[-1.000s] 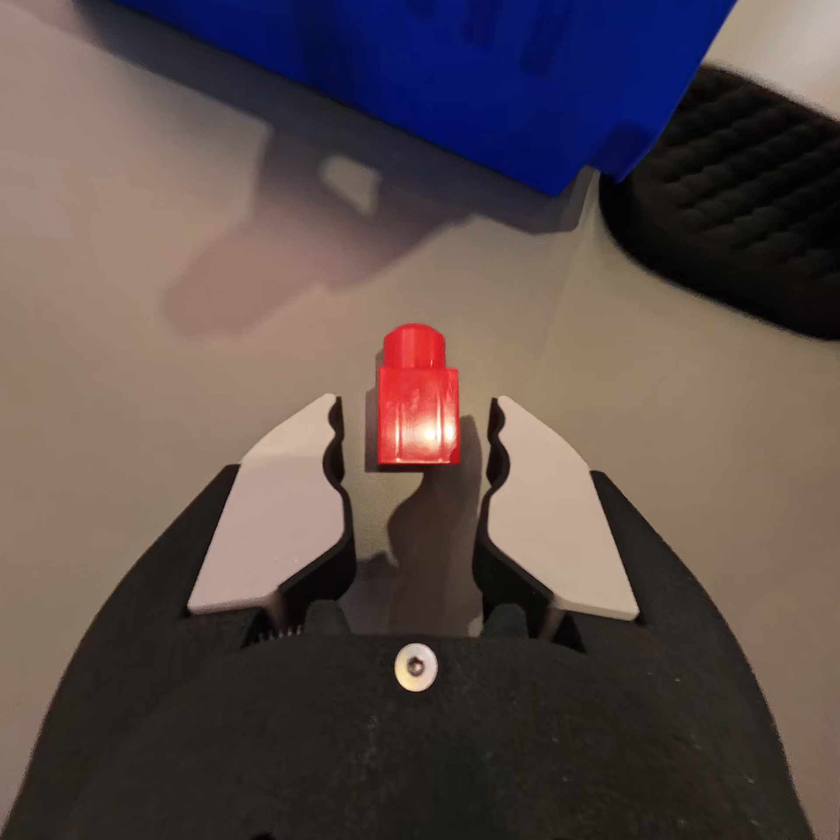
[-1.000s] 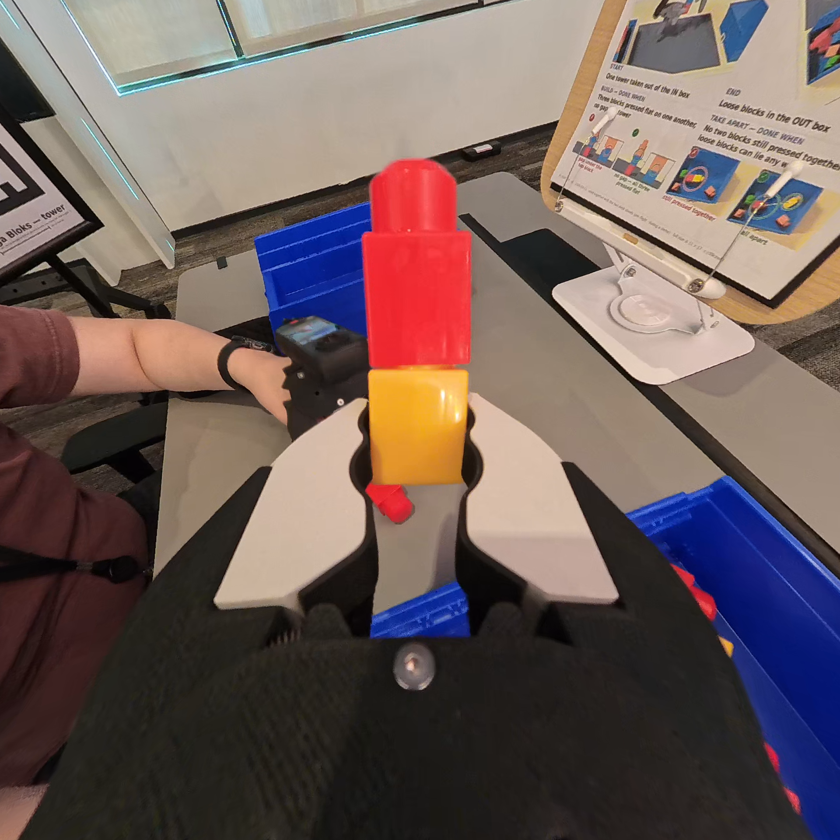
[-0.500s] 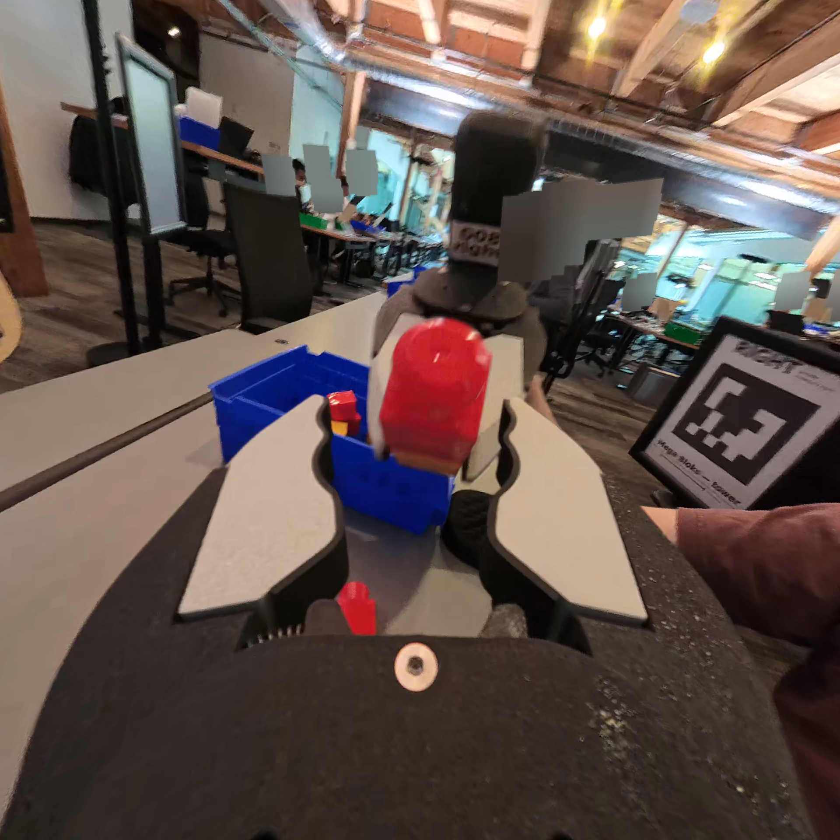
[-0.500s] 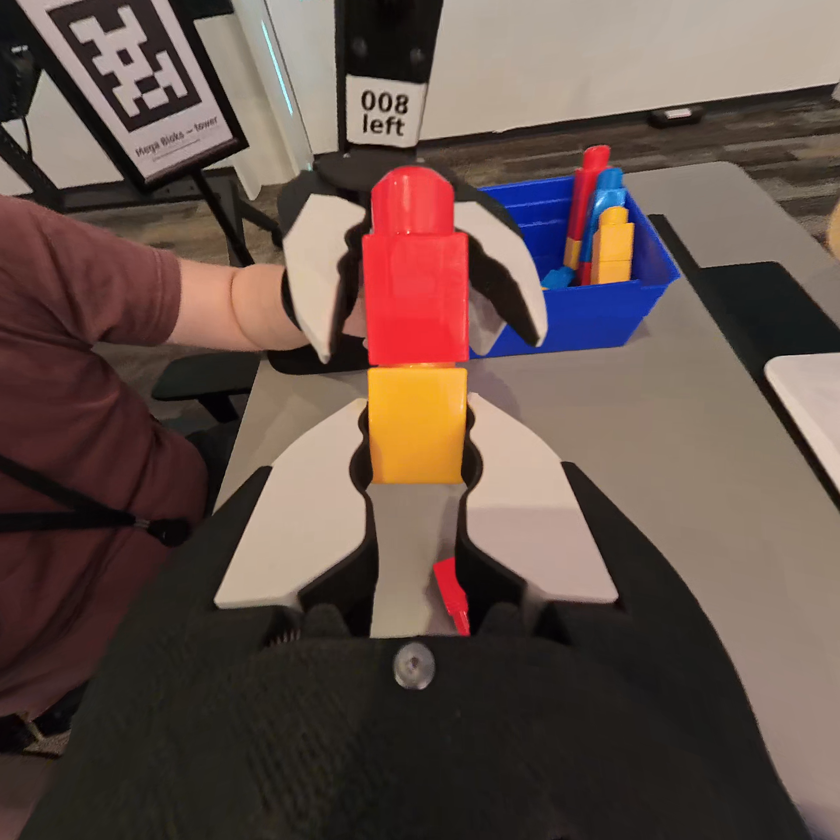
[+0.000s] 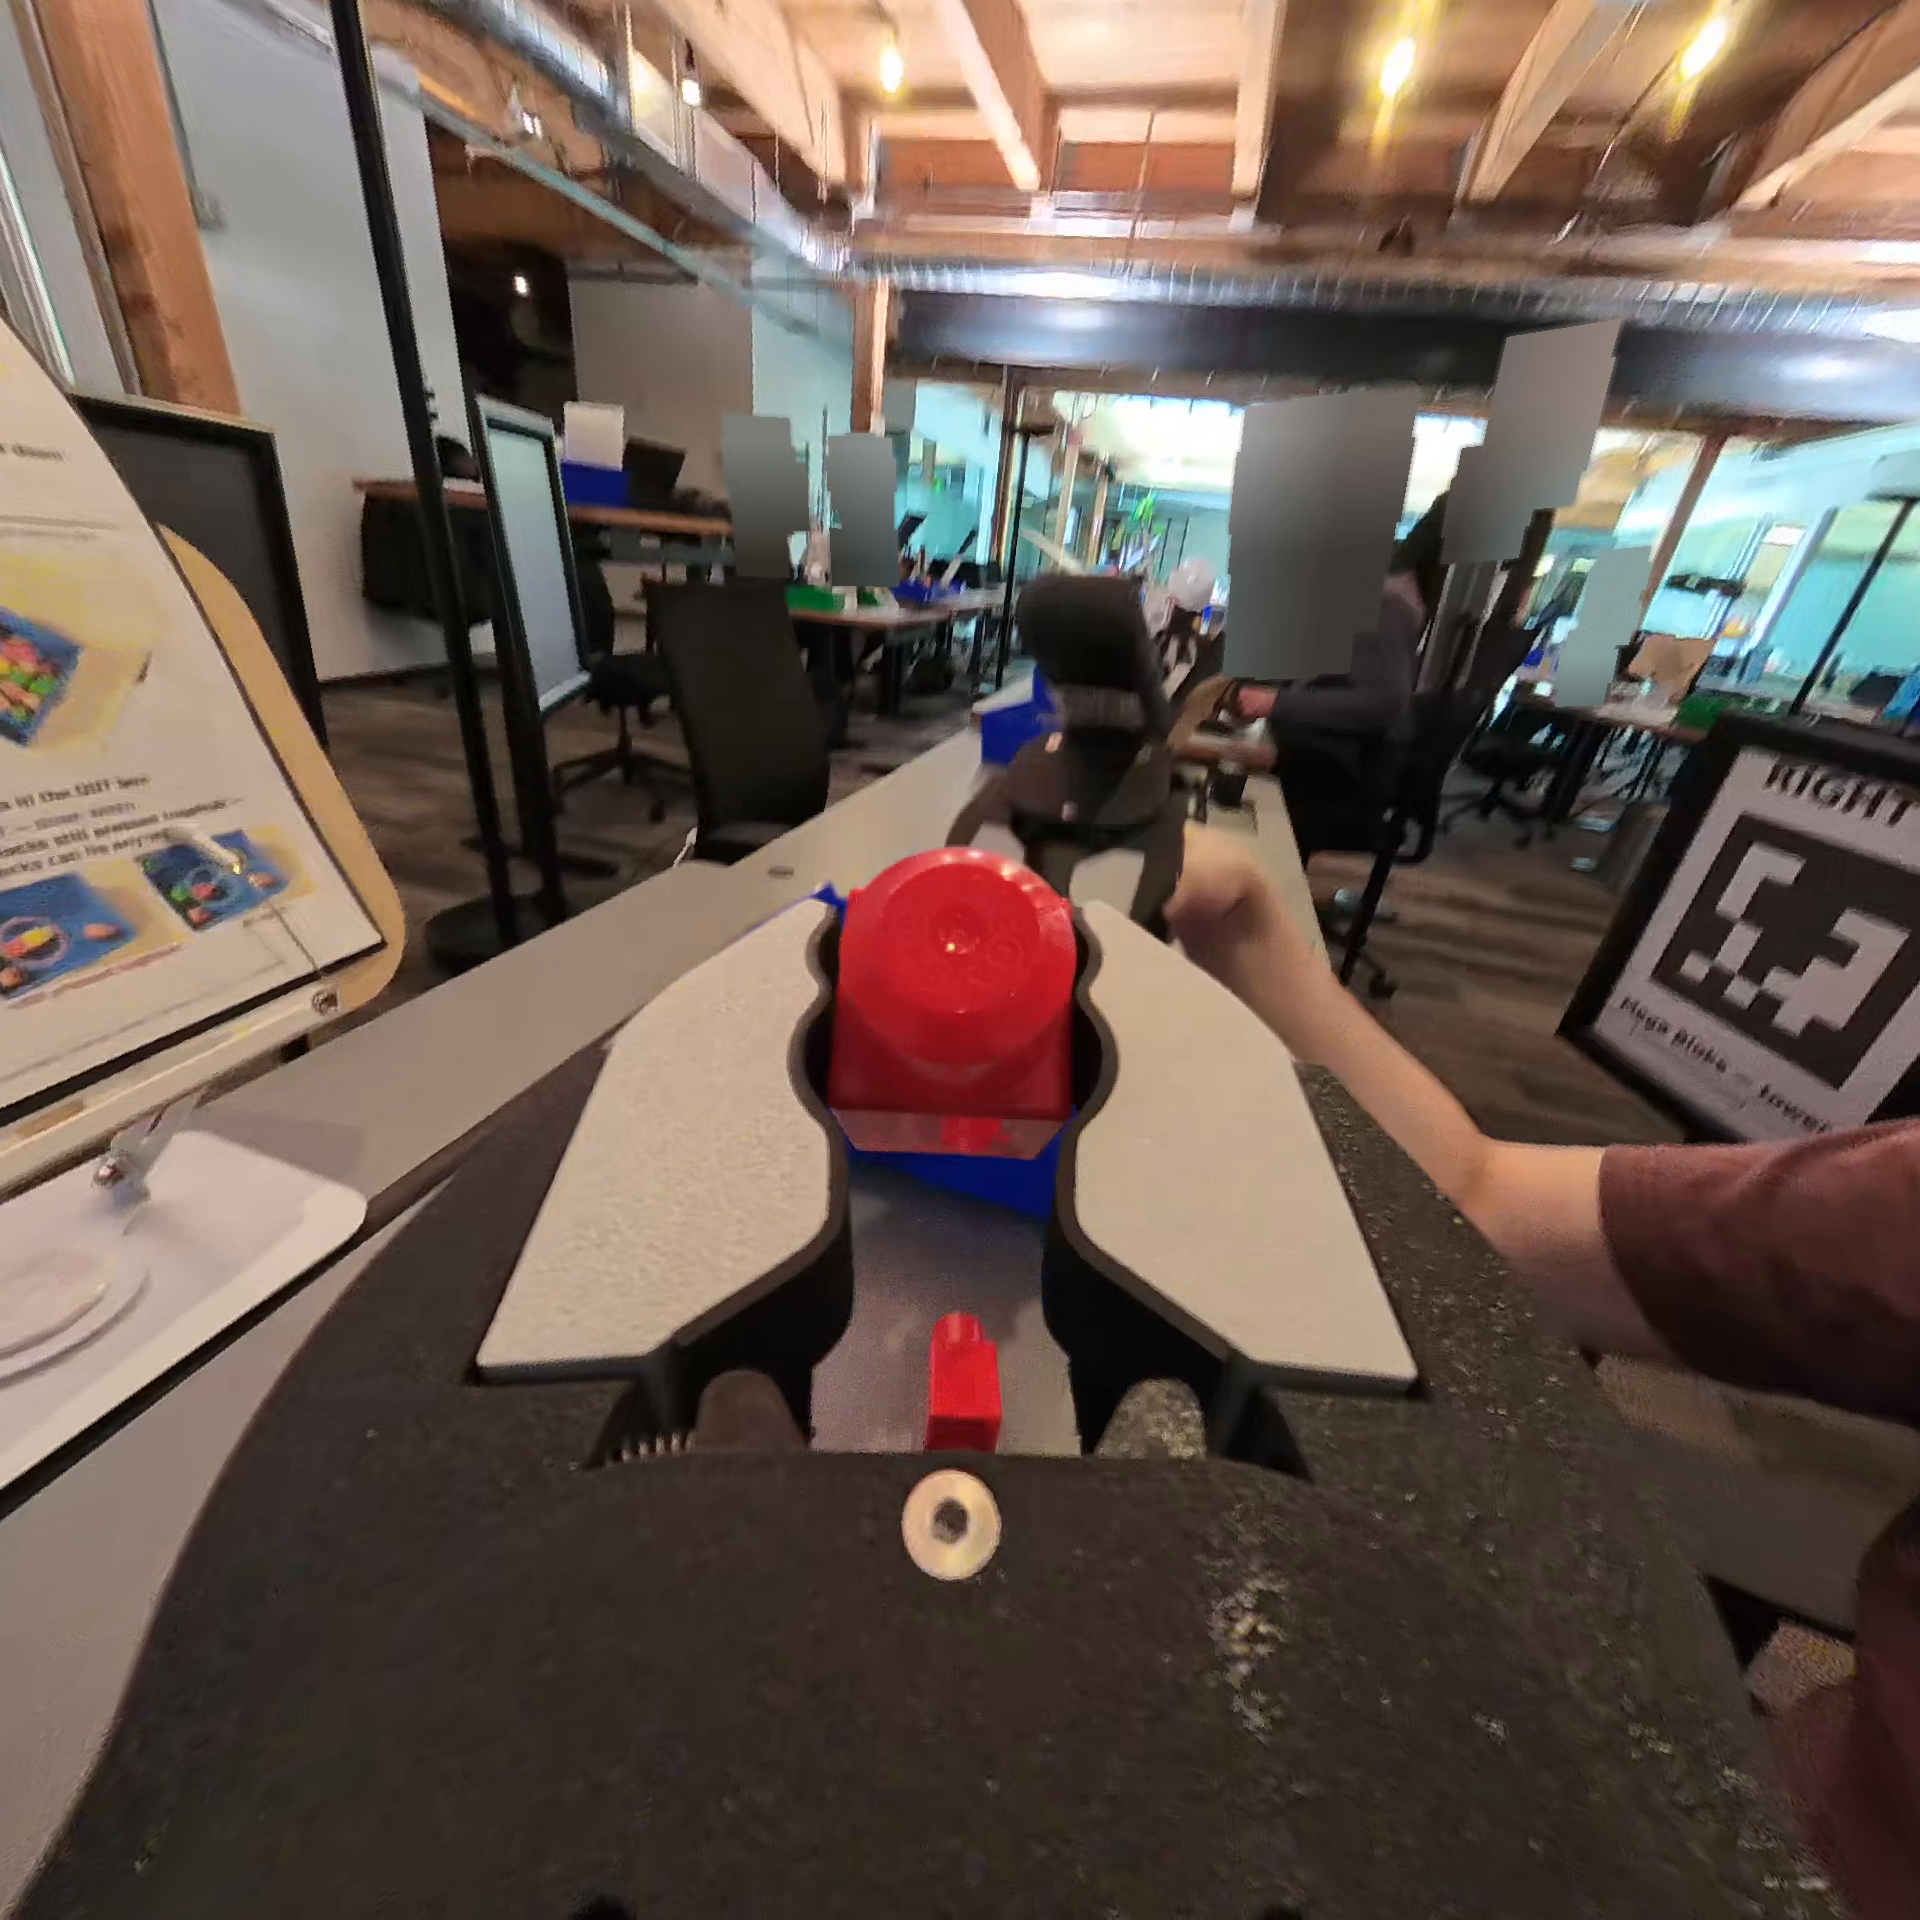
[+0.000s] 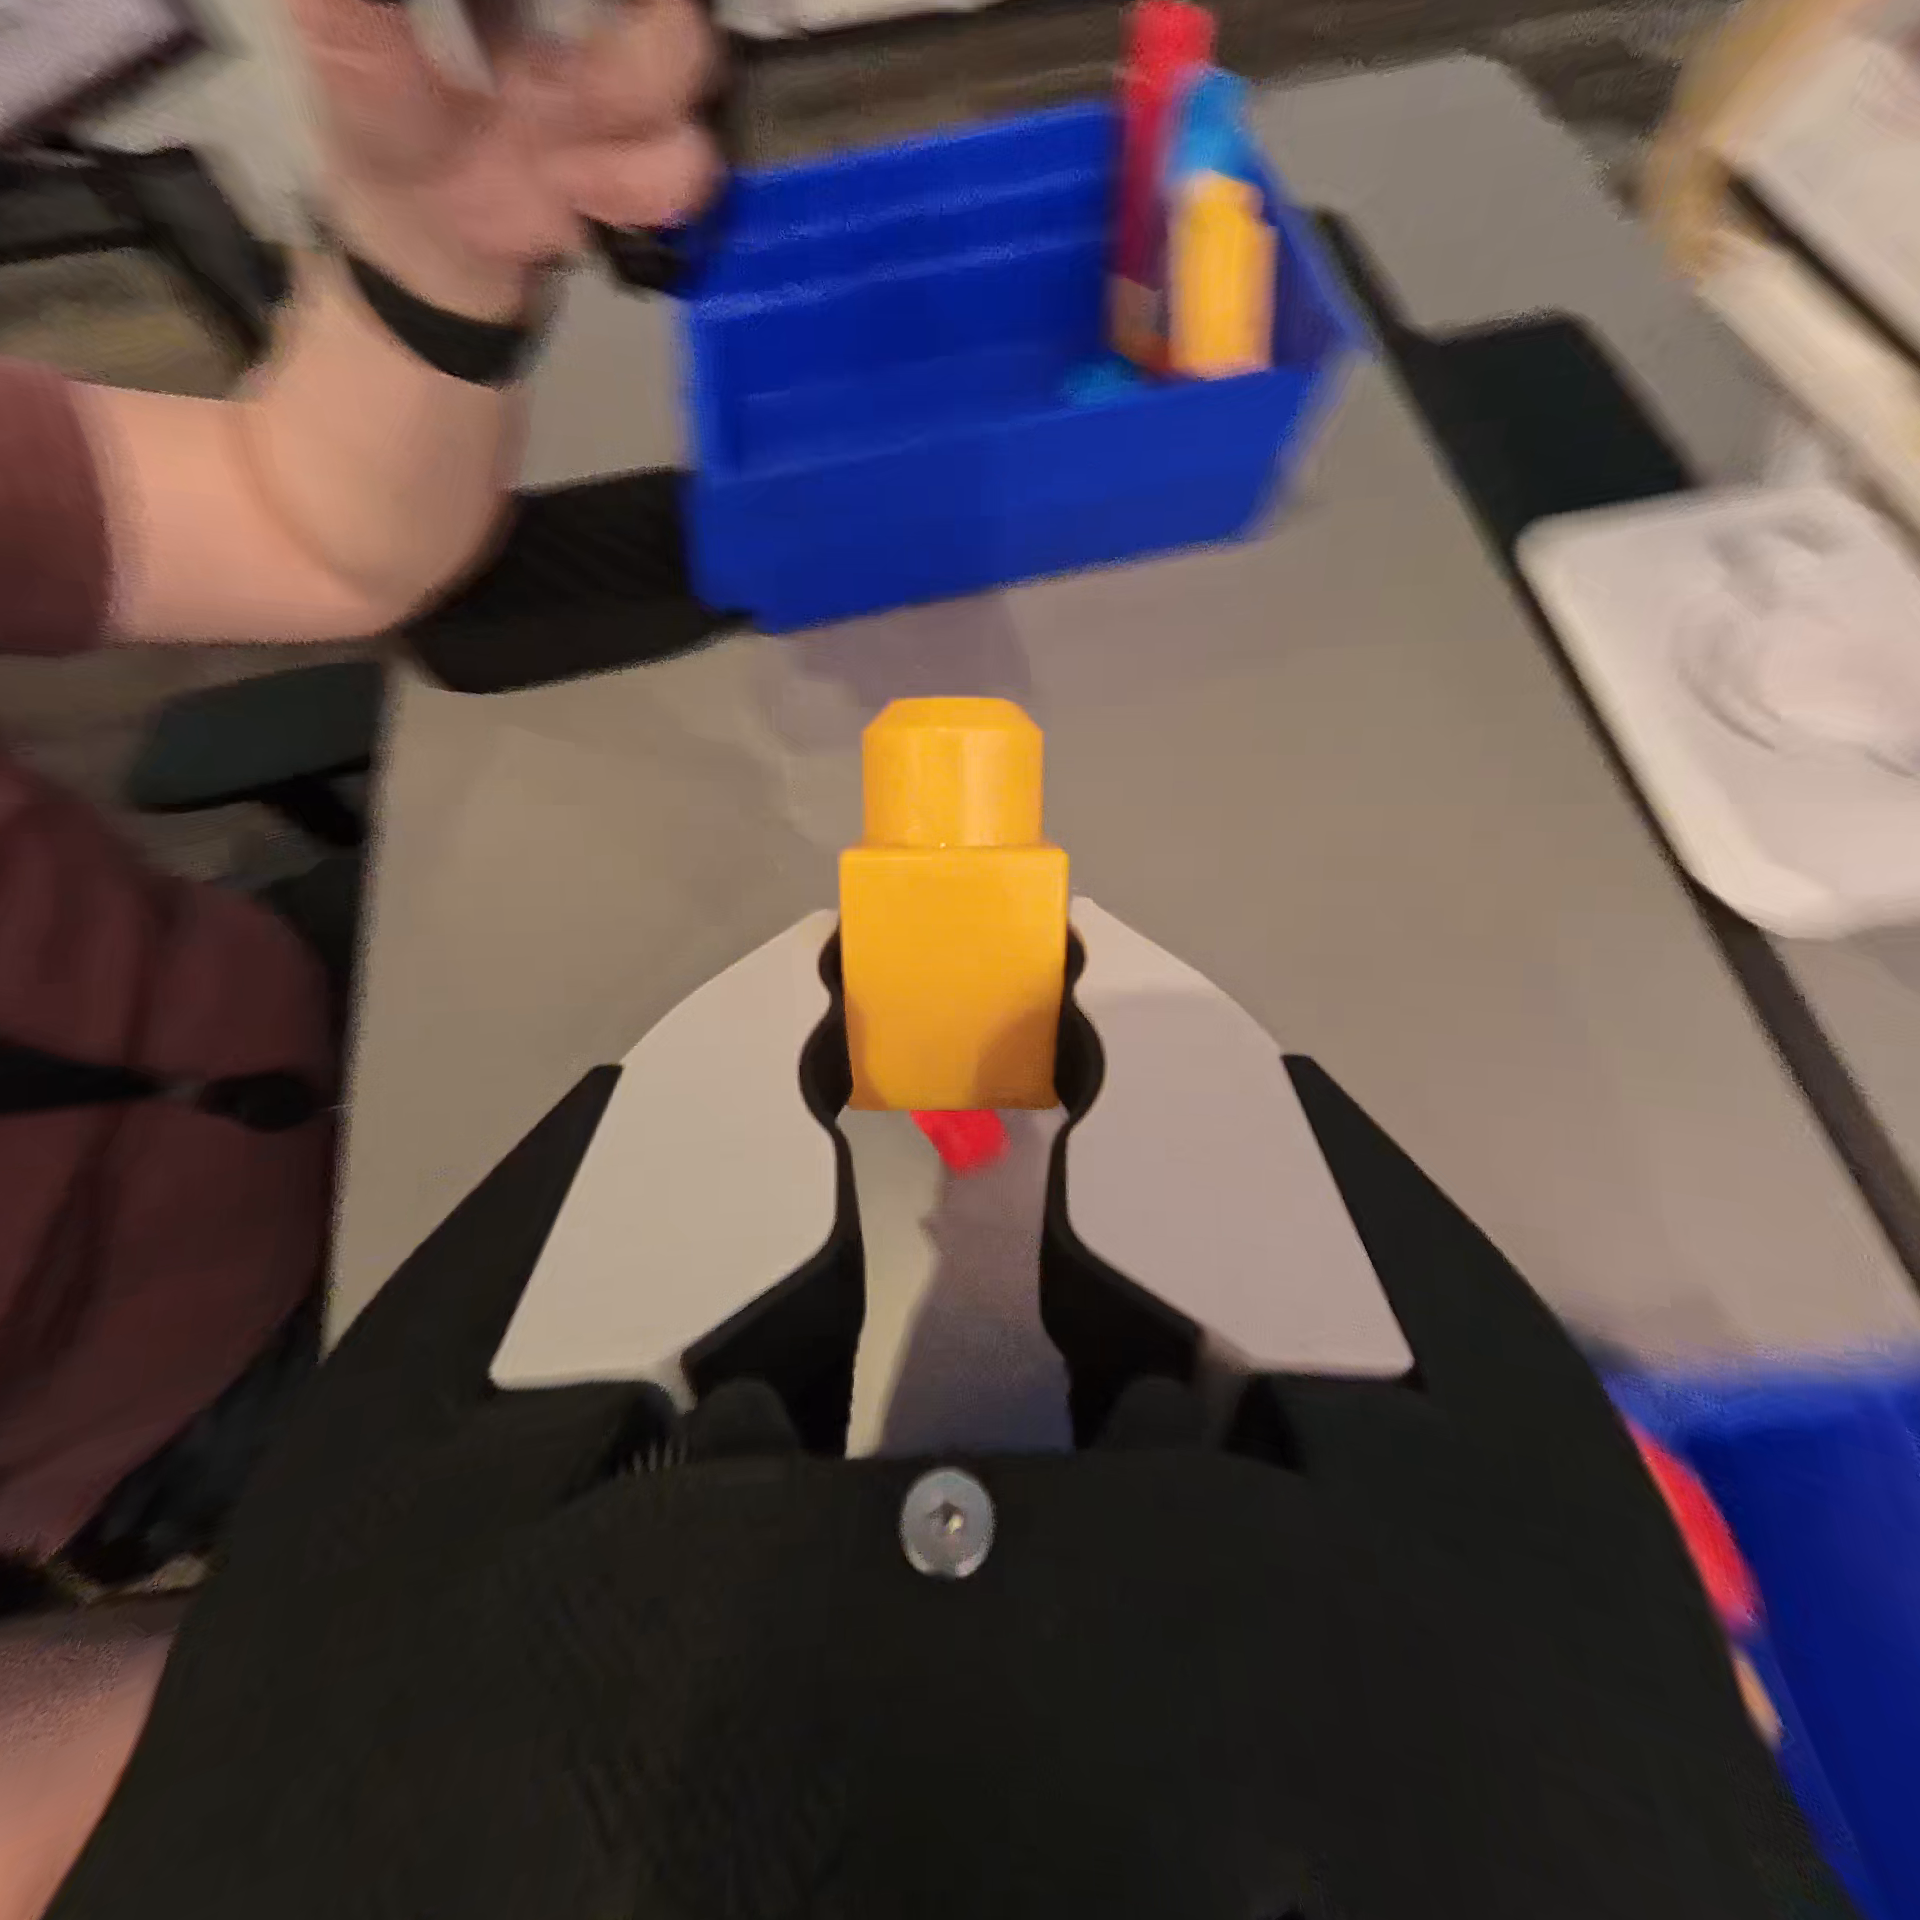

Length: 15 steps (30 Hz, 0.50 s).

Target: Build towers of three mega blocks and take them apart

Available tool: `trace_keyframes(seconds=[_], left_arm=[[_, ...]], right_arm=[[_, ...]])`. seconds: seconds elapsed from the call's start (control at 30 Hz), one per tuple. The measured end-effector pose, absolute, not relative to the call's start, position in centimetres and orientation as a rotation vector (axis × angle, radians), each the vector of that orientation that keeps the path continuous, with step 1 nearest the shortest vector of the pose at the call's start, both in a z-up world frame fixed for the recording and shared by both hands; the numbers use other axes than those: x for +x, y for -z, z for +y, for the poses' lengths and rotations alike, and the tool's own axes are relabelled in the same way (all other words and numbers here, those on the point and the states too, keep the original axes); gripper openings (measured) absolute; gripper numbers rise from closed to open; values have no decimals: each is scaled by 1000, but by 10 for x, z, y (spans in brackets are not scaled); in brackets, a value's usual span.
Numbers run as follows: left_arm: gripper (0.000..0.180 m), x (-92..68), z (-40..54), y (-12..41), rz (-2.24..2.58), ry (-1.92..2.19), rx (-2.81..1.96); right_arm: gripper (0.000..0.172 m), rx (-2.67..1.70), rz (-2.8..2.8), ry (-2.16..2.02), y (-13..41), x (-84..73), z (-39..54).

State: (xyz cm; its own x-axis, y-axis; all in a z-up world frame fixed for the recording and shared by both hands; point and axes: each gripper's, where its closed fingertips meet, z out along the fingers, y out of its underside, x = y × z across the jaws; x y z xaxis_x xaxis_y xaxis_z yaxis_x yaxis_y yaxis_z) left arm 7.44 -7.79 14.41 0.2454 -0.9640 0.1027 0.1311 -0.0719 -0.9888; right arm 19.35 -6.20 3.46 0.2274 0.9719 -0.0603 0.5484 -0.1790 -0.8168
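Note:
My left gripper (image 5: 951, 997) is shut on a red block (image 5: 951, 987), its stud pointing at the camera, both pads pressed on its sides. My right gripper (image 6: 954, 997) is shut on a yellow block (image 6: 954, 935) whose stud is bare, held above the grey table (image 6: 1299, 831). A second red block (image 5: 963, 1382) lies loose on the table below; it also shows in the right wrist view (image 6: 961, 1138) under the yellow block. The right gripper is seen blurred in the left wrist view past a person's hand (image 5: 1236, 914).
A blue bin (image 6: 987, 457) with several stacked towers stands at the table's far end. Another blue bin (image 6: 1808, 1558) with blocks sits at the near right. An instruction board on a white base (image 5: 135, 1226) stands at the left, a marker sign (image 5: 1787, 956) at the right. About 15 cm separates my left fingertips from my right.
The left gripper left the loose red block, swung up and closed on the red block that topped the yellow one. That red block has come off; the two grippers have moved apart.

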Motion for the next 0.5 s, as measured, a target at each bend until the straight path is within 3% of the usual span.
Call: trace_keyframes(seconds=[0.17, 0.27, 0.3, 0.37, 0.5], left_arm=[[41, 107, -88, -114, 1049, 1109, -1374], [41, 122, -86, -89, 1143, 984, -1425], [41, 126, -88, -83, 1178, 967, -1439], [41, 131, -92, -71, 1233, 978, -1481], [41, 138, -105, -64, 1277, 1153, -1531]], right_arm=[[38, -2357, -935, -239, 19, 354, -13], [39, -2607, -708, -167, 60, 409, -8], [47, -2620, -659, -168, 65, 416, -3], [61, -2566, -607, -153, 58, 418, 9], [64, -2130, -808, -196, -13, 354, 22]])
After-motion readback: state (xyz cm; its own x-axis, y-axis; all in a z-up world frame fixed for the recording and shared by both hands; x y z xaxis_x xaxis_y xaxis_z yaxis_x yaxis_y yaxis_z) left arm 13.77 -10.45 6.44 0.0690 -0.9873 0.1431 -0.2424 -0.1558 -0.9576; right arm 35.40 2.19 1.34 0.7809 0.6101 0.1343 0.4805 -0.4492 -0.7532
